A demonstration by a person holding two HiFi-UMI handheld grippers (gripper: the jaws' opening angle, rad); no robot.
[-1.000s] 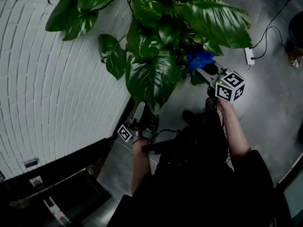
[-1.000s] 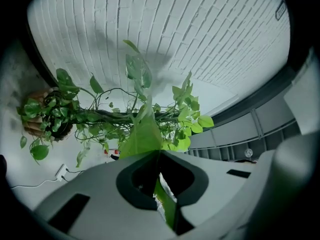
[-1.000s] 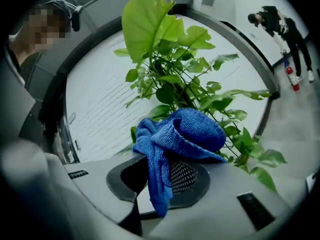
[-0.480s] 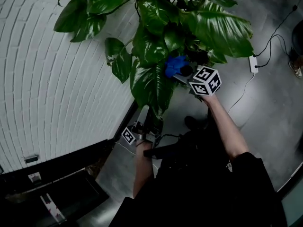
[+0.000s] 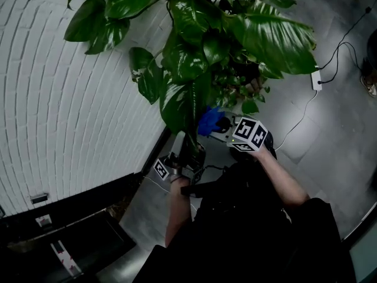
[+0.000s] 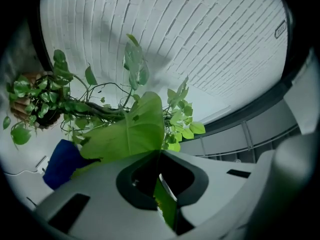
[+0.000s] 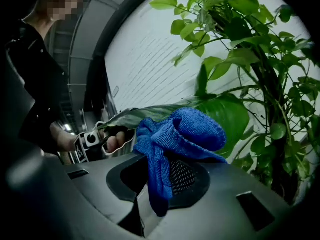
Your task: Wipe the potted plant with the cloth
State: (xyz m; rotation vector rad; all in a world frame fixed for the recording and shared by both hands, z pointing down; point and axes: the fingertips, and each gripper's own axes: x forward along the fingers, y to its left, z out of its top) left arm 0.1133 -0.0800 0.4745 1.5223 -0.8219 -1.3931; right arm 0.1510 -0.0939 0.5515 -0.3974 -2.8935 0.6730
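Bunched blue cloth (image 5: 210, 122) beside plant leaf (image 5: 179, 101)

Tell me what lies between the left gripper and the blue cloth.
A large leaf spans it: the left gripper is shut on its tip, the cloth is farther along it. The right gripper view shows this.

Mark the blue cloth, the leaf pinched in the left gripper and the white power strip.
blue cloth (image 7: 192, 129), right gripper view, on its bunched top fold.
leaf (image 6: 131, 134), left gripper view, on the blade above the jaws.
white power strip (image 5: 316, 79), head view, on its middle.
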